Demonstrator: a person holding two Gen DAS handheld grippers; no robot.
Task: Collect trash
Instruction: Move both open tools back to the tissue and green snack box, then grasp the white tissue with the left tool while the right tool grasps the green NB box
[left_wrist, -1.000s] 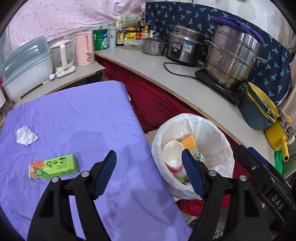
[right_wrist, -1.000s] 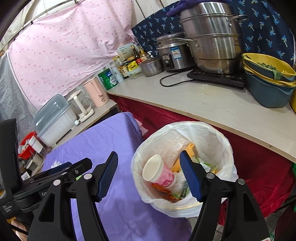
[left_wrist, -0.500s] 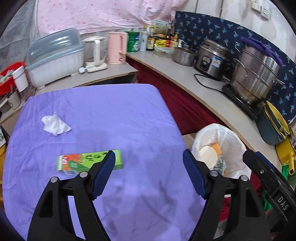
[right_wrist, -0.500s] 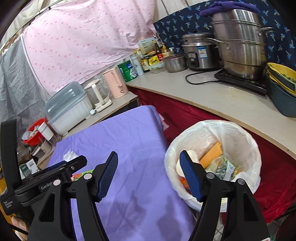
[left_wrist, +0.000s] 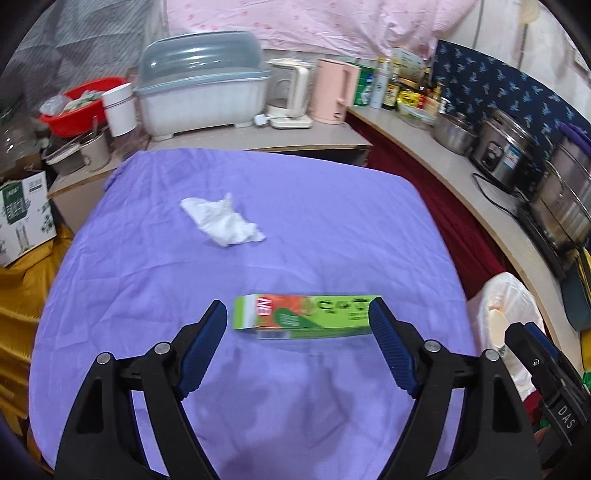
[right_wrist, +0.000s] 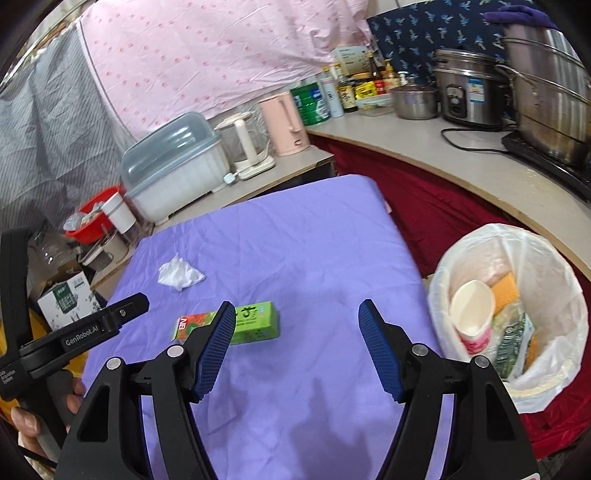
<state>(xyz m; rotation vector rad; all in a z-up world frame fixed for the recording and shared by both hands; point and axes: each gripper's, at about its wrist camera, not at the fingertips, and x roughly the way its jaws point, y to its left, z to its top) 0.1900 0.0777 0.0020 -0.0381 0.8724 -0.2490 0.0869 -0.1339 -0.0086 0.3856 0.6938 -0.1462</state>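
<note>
Trash left on our purple tabletop (left_wrist: 332, 206): a green carton (left_wrist: 306, 316) lying flat and a crumpled white tissue (left_wrist: 223, 221) farther back. Our left claw (left_wrist: 297, 347) has just been widening, empty, above the carton. Our right claw (right_wrist: 297, 347) gapes empty beside the lined bin (right_wrist: 476, 243).

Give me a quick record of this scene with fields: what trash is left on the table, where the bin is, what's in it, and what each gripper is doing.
surface: purple cloth over the table
trash left: green carton, lying flat; crumpled white tissue, farther back
bin: white-lined bin, beside the table's right edge
bin contents: paper cup, orange sponge, wrappers
left gripper: open, empty, jaws just opening, framing the carton
right gripper: open, empty
</note>
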